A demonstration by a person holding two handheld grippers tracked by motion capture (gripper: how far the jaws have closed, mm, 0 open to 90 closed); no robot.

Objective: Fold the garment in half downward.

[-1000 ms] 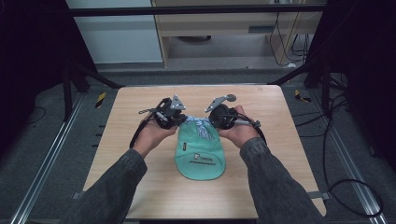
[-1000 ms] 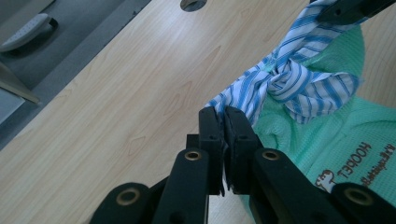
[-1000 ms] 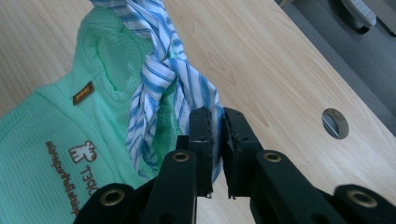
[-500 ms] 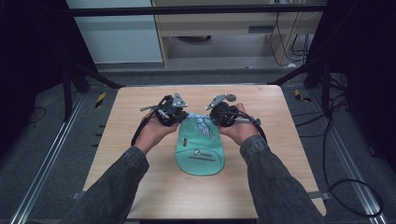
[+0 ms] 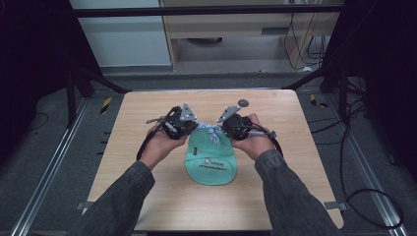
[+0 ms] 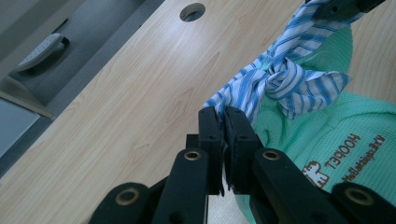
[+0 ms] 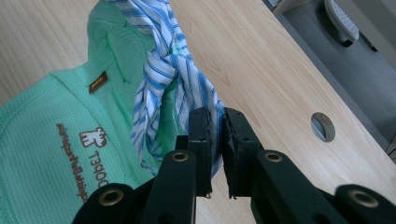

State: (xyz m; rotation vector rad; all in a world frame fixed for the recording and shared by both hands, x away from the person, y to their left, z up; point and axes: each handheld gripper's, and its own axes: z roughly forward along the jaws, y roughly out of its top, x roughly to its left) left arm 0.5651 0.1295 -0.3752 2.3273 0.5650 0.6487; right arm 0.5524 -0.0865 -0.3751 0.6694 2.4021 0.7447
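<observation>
Knot-tying in hand: striped cloth (image 6: pixel 285 81) already knotted over the far end of the green bag (image 5: pixel 210 160), mid-counter (image 5: pixel 147 113). Left gripper (image 6: pixel 223 122) clamped tight on one tail, right gripper (image 7: pixel 215 122) nearly closed on the other (fabric pinched between the jaws). Next, probably: pull the tails apart, evenly, toward the left and right edges, to cinch the knot without slipping.

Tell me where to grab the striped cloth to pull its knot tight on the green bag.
Grip the striped cloth by its two loose tails, one from each side of the knot. The left gripper and right gripper already pinch them there, above the green bag.
</observation>
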